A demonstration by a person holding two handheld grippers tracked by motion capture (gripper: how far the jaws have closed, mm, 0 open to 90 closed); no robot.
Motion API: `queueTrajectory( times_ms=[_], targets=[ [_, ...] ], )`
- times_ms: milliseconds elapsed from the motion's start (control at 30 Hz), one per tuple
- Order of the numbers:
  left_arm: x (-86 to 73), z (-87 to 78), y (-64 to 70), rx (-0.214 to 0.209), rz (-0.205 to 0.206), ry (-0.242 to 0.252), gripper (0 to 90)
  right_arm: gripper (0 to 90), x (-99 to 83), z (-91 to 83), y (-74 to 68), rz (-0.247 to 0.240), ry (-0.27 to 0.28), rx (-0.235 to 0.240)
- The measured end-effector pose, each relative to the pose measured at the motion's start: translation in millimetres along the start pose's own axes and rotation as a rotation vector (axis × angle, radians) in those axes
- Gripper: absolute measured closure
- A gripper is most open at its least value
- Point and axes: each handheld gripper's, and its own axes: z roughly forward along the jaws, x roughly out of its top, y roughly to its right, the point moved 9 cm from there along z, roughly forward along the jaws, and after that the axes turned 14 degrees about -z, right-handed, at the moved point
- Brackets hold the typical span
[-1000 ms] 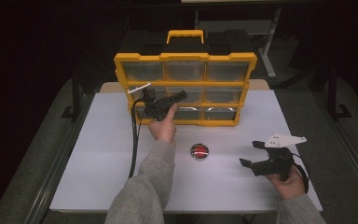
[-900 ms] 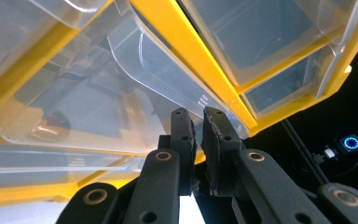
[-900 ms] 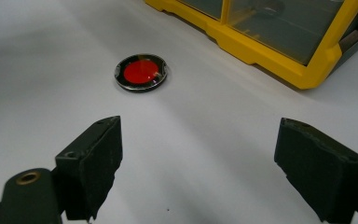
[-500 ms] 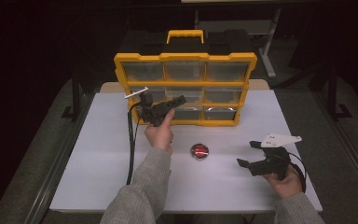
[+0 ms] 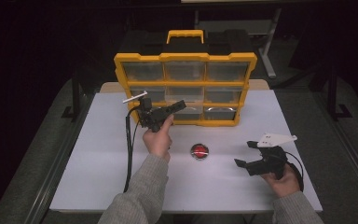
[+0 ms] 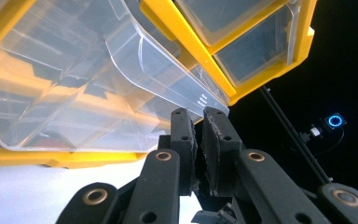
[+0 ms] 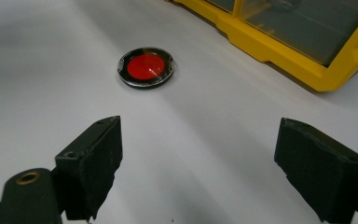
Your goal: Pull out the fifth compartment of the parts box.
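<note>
Left gripper (image 6: pixel 199 128) fingers clamp the clear drawer (image 6: pixel 98 88), part-open; right gripper (image 7: pixel 214 168) spread wide, red disc (image 7: pixel 145 67) not yet stowed.

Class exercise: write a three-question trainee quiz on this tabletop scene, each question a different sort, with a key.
1. True or false: the left claw is closed on the lip of a clear drawer.
2. The right claw is: A open, B shut.
3. Fill in: the red disc lies on the ___ table, in front of the yellow organiser.

Key: 1 true; 2 A; 3 white.
</note>
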Motion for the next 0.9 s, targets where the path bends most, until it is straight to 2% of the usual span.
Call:
queueTrajectory(
  times_ms=[67,233,367,433,467,533,600,667,700,733,767,900],
  targets=[
    [-0.9,-1.1,-0.4,-0.003,0.009,-0.005,82.3,14.2,-0.3,0.2,0.2,-0.002,-0.001,0.0],
    [-3.1,-3.9,0.1,-0.003,-0.001,-0.006,82.3,14.2,0.0,1.3,0.3,0.0,-0.002,-0.001],
    [-4.9,-5.3,0.3,-0.004,0.011,-0.008,82.3,14.2,-0.5,2.2,-1.0,0.001,-0.009,0.002],
    [-5.5,-5.4,0.4,-0.006,0.045,-0.018,82.0,14.1,-1.0,2.4,-0.6,-0.002,-0.012,0.001],
    [-6.3,-5.6,1.1,-0.011,0.056,-0.028,80.0,14.1,-1.0,2.3,-0.4,-0.002,-0.011,0.001],
    [-9.4,-6.3,1.8,0.008,0.086,-0.048,73.1,14.1,-0.9,1.8,0.0,0.0,-0.008,0.002],
    [-12.6,-10.2,1.7,0.046,0.14,-0.064,68.6,14.1,-0.7,1.5,0.1,0.001,-0.007,0.002],
    [-16.0,-14.0,5.6,0.058,0.212,-0.101,62.2,14.1,-0.6,1.4,-0.2,0.001,-0.008,0.002],
    [-17.6,-15.0,7.3,0.069,0.221,-0.115,59.5,14.1,-0.4,1.6,-0.7,0.0,-0.008,0.001],
    [-19.1,-16.3,9.3,0.075,0.268,-0.138,57.0,14.2,-0.4,1.5,-1.3,0.001,-0.009,0.003],
    [-21.4,-17.7,12.1,0.083,0.331,-0.172,54.7,14.1,-0.4,1.7,-1.1,-0.004,-0.009,0.003],
    [-26.1,-22.8,20.7,0.123,0.515,-0.256,46.7,14.2,0.1,0.7,-1.3,-0.008,-0.005,0.001]
  ],
)
